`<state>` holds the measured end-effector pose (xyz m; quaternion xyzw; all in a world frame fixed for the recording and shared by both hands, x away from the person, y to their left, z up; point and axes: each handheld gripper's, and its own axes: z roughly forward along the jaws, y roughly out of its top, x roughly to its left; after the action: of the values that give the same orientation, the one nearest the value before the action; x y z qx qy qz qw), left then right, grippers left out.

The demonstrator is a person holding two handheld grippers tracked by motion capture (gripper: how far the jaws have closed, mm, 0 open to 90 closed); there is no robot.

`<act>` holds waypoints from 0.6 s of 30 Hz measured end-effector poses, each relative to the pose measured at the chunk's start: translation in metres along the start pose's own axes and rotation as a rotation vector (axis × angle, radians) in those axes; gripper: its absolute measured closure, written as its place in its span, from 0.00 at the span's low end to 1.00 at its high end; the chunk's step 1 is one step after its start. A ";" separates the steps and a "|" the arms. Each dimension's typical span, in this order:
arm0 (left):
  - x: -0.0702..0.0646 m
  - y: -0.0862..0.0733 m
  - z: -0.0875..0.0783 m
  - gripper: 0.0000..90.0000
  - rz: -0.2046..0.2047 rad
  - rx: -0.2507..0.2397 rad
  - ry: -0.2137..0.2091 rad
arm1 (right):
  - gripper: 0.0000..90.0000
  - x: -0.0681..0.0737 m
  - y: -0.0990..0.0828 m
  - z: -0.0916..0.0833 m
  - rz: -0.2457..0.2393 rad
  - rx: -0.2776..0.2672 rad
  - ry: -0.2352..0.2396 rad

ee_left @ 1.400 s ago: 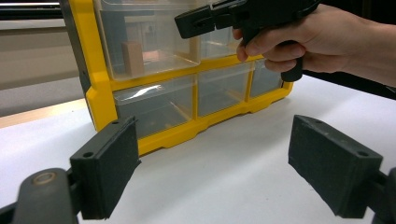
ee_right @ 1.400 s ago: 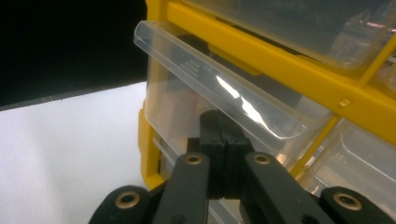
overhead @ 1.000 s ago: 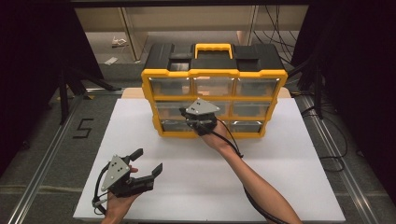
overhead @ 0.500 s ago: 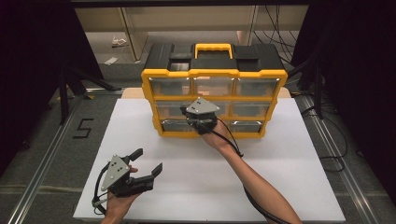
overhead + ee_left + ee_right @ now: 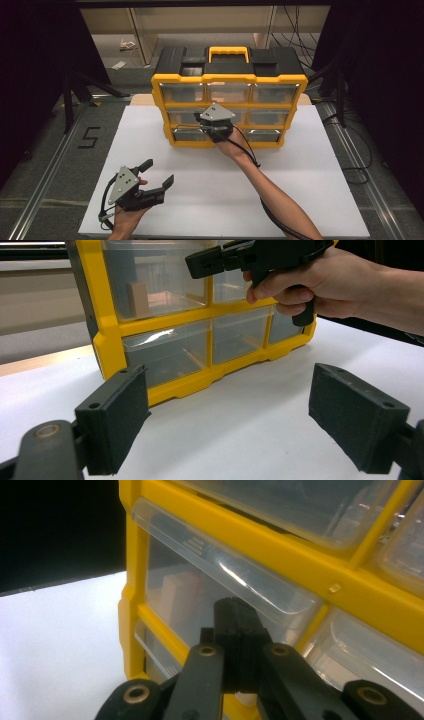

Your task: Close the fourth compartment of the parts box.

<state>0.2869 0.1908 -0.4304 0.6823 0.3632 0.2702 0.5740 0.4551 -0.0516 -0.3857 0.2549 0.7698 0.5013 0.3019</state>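
A yellow organizer with clear drawers and a black top stands at the back of the white board. My right gripper is shut, its tips against the front of the left drawer in the middle row, just under that drawer's handle lip. Nothing shows between the jaws of the right gripper. A pale block stands inside that drawer. My left gripper hangs open over the board's front left, pointing at the organizer. From the left gripper, the right gripper and its hand appear at the top.
A black "5" mark lies on the grey surface left of the board. Metal rails run along both sides, and cables trail at the right. Dark stands flank the organizer, with shelving behind it.
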 end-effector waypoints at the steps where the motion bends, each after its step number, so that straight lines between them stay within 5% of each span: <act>1: 0.000 0.000 0.000 0.18 0.000 0.000 0.000 | 1.00 0.000 0.000 0.000 0.000 0.000 0.000; 13: 0.000 0.000 0.000 0.18 0.001 0.001 -0.001 | 0.98 -0.001 -0.001 -0.003 0.011 0.007 0.006; 18: 0.000 0.000 0.000 0.18 0.001 0.001 -0.001 | 0.92 -0.002 -0.001 -0.012 0.025 0.005 0.048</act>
<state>0.2868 0.1904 -0.4305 0.6830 0.3627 0.2697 0.5737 0.4479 -0.0604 -0.3824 0.2532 0.7749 0.5088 0.2766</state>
